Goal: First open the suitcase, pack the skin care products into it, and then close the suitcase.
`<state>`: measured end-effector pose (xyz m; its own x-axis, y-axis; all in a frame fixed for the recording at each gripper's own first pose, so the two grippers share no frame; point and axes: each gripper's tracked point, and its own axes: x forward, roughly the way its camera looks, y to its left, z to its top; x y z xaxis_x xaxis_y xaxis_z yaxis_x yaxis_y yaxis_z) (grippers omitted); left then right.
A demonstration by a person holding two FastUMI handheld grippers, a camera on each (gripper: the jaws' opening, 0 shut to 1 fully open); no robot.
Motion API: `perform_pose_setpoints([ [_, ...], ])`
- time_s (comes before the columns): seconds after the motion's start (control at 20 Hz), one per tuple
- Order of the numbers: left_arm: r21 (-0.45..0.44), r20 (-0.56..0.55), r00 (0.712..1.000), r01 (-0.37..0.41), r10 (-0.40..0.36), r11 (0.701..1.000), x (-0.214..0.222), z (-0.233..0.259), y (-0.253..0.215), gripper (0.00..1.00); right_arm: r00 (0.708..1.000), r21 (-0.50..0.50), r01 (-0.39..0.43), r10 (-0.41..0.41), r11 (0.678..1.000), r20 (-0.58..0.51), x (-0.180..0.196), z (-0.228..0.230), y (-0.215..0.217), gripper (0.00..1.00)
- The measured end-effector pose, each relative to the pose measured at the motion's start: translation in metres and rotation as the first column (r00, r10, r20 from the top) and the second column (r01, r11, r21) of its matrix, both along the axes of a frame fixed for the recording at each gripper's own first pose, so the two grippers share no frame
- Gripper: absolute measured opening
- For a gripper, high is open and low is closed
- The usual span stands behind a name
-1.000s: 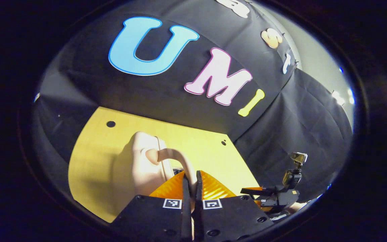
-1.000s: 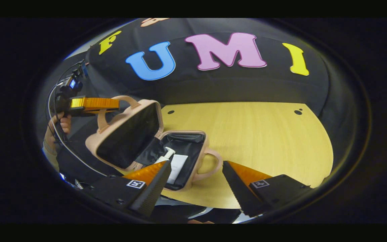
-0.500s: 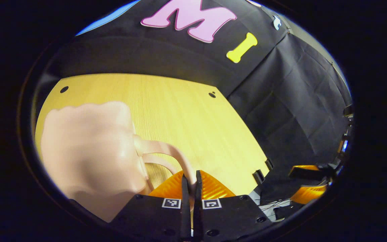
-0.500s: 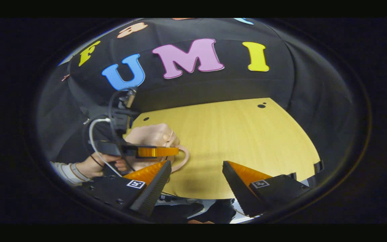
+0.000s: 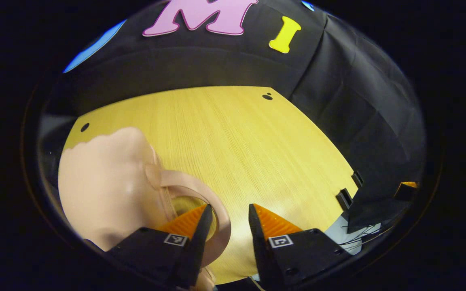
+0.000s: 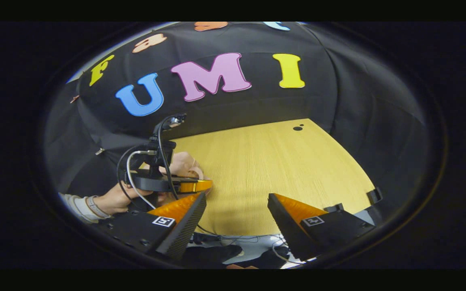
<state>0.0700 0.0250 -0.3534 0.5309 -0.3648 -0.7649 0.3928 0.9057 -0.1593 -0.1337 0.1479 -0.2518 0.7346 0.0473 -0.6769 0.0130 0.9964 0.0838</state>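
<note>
Here, a pale yellow wood-grain tabletop (image 5: 249, 137) with a rounded outline, lit warmly, bare over most of its width. Two small dark round holes near the far edge, one toward each far corner, in the left gripper view. Black cloth booth wall (image 5: 354, 101) hanging behind and to the right, creased in soft folds. Two small black brackets (image 5: 344, 198) clipped to the near right edge of the tabletop, with loose cables on pale floor below.

At the near left of the tabletop, the closed pale pink soft suitcase (image 5: 103, 186), lying flat, its looped pink handle (image 5: 212, 218) pointing toward the camera. Left gripper (image 5: 227, 218) low over that handle, jaws spread, one finger lying across the loop and the other over bare wood; nothing pinched.

In the right gripper view, right gripper (image 6: 237, 206) above the near edge of the tabletop (image 6: 273, 169), jaws wide apart and empty. Farther left, the left gripper (image 6: 194, 186) again, held by a hand (image 6: 113, 200) in a light sleeve, with the suitcase (image 6: 182, 163) partly hidden behind it.
</note>
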Motion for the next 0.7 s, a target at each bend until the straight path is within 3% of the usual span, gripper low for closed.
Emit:
perform_pose_setpoints([
  [0.05,0.036,0.056,0.998,-0.036,0.034,0.999,0.001,0.014,0.003,0.8,1.0,-0.006,-0.024,0.024,1.0,0.004,0.002,0.004,-0.006,0.98],
  [0.1,0.066,0.123,0.99,-0.075,0.066,0.995,0.006,0.031,0.007,0.81,0.999,-0.018,-0.044,0.044,0.999,0.025,0.006,0.011,-0.013,0.98],
  [0.15,0.09,0.181,0.98,-0.105,0.087,0.99,0.008,0.047,0.006,0.98,0.997,-0.04,-0.057,0.059,0.998,0.046,0.012,0.016,-0.023,0.98],
  [0.25,0.108,0.305,0.945,-0.156,0.117,0.982,0.009,0.089,0.002,0.99,0.993,-0.06,-0.079,0.084,0.995,0.082,0.019,0.028,-0.041,0.98],
  [0.5,0.001,0.516,0.835,-0.225,0.192,0.974,-0.015,0.198,-0.025,0.98,0.952,-0.103,-0.118,0.142,0.988,0.271,0.051,0.087,-0.079,0.98],
  [0.7,-0.116,0.569,0.764,-0.292,0.305,0.949,-0.034,0.266,-0.037,0.98,0.872,-0.186,-0.127,0.199,0.974,0.448,0.079,0.156,-0.101,0.97],
])
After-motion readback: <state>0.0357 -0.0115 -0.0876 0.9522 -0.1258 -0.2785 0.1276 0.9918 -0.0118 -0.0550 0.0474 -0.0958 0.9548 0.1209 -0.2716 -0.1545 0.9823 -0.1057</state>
